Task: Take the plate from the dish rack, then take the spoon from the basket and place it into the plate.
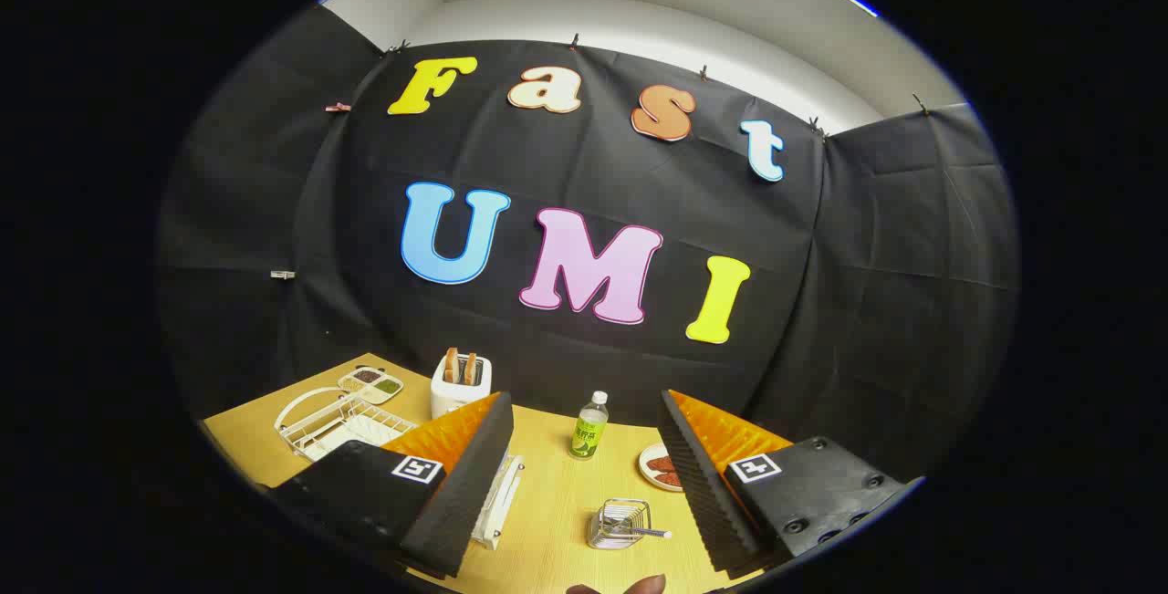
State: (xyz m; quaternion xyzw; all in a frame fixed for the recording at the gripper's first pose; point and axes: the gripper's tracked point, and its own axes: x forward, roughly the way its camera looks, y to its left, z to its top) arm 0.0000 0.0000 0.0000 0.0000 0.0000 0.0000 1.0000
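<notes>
My gripper [584, 475] fingers stand apart, holding nothing; the dish rack [497, 498] lies just beside the left finger.

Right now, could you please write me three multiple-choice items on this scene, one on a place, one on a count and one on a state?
1. Where does the wire basket with the spoon stand?
A. on the table between the fingers
B. on top of the toaster
C. inside the dish rack

2. How many slices stick up out of the toaster?
A. none
B. two
C. four

3. What are the fingers of the gripper at?
A. shut on the spoon
B. shut on the bottle
C. spread apart, holding nothing

Answers:
1. A: the basket sits on the wooden table, in the gap between the fingers.
2. B: two slices show in its slots.
3. C: a wide gap lies between the fingers, with the bottle and basket seen through it, untouched.
</notes>
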